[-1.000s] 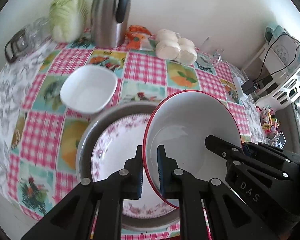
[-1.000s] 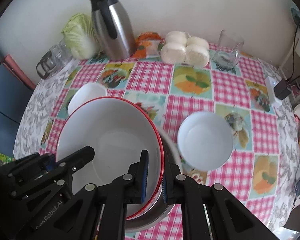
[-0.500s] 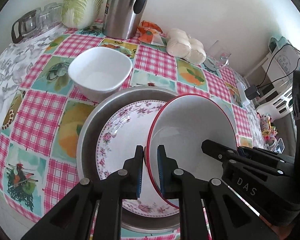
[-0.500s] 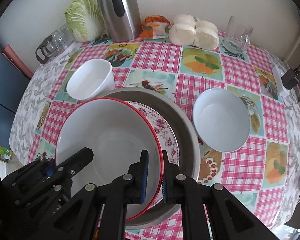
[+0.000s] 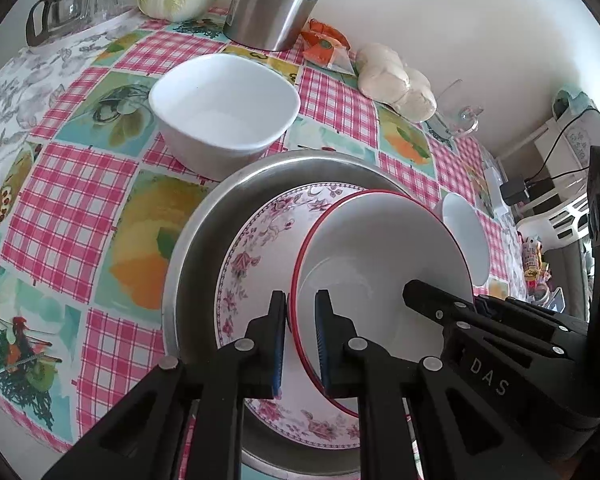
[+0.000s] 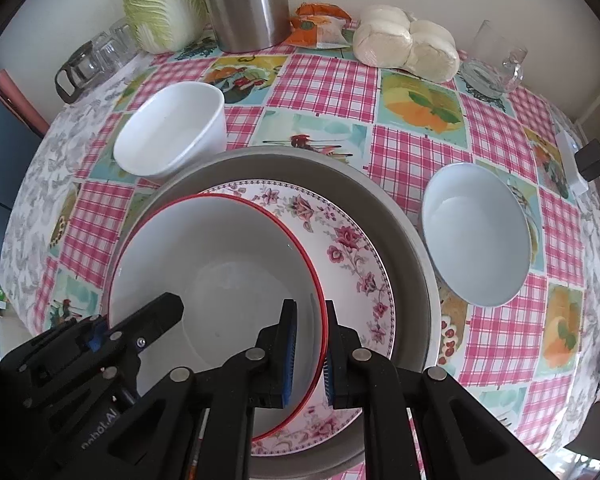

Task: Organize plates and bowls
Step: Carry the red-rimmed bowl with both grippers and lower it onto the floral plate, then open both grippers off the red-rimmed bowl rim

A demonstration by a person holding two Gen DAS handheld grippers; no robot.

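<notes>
- Two grippers hold one red-rimmed bowl point(image 5: 384, 256) between them: the left gripper point(image 5: 301, 332) is clamped on the rim at one side, and the right gripper point(image 6: 311, 340) is clamped on the rim at the opposite side.
- On each gripper one blue pad sits inside the bowl wall and the other outside it, so both are closed on the rim, with only the thin wall between the pads.
- This bowl is round, so it has no long axis; its mouth faces up, tipped a little, with the edge nearest the left gripper lower inside the flowered plate point(image 6: 348, 248).
- That flowered plate lies inside a large metal basin point(image 6: 404, 216), and the red-rimmed bowl sits over the plate, off-centre toward the basin's near-left part in the right wrist view.
- Whether the bowl's base already touches the plate cannot be told.
- Beside the basin's far-left edge stands a squarish white bowl point(image 6: 172, 136), touching or nearly touching the basin.
- To the basin's right, just apart from it, stands a round white bowl point(image 6: 476, 240).
- Beyond the basin, by the wall, stand a steel kettle point(image 6: 244, 4), a cabbage point(image 6: 160, 4) and white buns point(image 6: 408, 44).
- Compared with a second ago, the bowl has come down: the plate and basin fill more of both views, and the bowl now lies inside the basin's outline.
</notes>
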